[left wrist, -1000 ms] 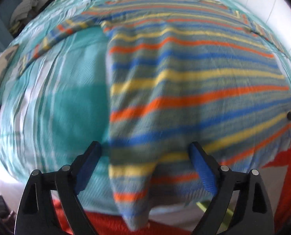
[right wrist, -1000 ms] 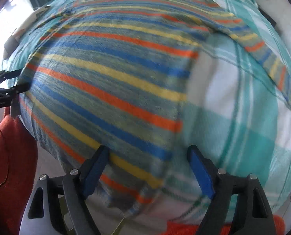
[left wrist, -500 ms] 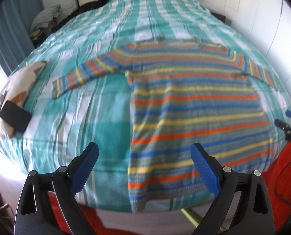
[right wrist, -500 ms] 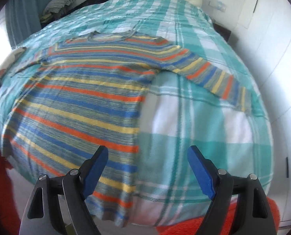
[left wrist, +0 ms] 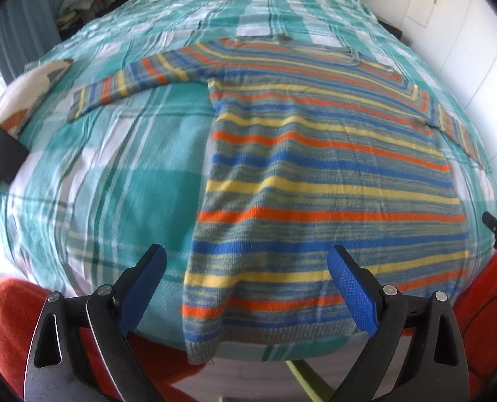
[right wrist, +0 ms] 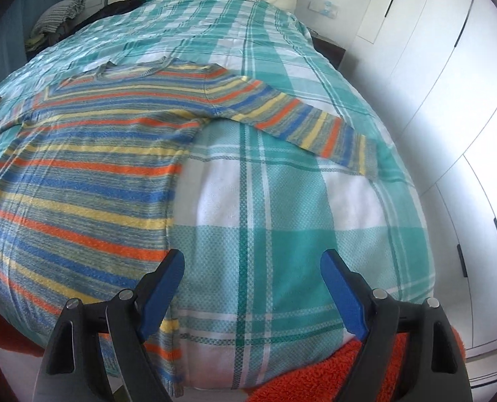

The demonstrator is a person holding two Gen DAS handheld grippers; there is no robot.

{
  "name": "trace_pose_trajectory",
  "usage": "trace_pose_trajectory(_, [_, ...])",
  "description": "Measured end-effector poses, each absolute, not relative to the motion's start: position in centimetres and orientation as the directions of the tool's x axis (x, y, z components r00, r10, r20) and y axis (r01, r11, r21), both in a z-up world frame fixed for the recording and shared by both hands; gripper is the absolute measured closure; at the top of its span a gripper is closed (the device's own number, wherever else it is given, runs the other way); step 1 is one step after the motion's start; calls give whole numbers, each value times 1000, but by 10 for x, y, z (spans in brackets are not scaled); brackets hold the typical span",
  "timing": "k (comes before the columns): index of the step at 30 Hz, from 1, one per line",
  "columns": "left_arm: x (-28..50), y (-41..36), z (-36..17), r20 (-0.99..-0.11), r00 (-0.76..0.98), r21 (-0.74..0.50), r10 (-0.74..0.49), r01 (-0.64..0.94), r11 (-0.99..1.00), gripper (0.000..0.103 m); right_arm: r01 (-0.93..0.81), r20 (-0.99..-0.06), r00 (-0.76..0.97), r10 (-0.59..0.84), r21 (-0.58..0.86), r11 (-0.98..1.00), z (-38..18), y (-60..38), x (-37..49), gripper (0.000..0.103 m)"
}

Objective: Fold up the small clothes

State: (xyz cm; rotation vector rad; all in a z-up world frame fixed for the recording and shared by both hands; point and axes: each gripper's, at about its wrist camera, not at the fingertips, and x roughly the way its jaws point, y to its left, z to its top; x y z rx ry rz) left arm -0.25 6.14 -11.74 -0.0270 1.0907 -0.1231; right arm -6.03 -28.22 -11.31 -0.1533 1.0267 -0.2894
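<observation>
Both cameras sit closer to the bed than half a second ago. From the left wrist, the left tongs [left wrist: 245, 284] gape wide, empty, above the striped sweater [left wrist: 332, 181] spread flat on the plaid bedspread [left wrist: 121, 181]. From the right wrist, the right tongs [right wrist: 252, 284] gape empty beside the sweater's hem. No legible writing.

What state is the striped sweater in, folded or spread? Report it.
Spread. The sweater lies flat on the bed, both sleeves stretched sideways, hem hanging over the near edge, no fold anywhere. Left gripper and right gripper are open.
</observation>
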Motion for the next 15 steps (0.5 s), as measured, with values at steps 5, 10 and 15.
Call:
trace_pose_trajectory(5, [-5, 59, -113, -864, 490, -88, -116, 80, 993, 6, 145, -807, 484, -338, -307, 941, -111, -277, -60, 20])
trace_pose_trajectory(10, [-7, 50, -107, -850, 511, -92, -127, 93, 991, 6, 145, -784, 500, -369, -345, 927, -97, -277, -67, 20])
trace_pose_trajectory(15, [-7, 43, -104, -844, 530, -36, -84, 101, 994, 6, 190, -739, 537, -407, -364, 912, -88, -280, -71, 18])
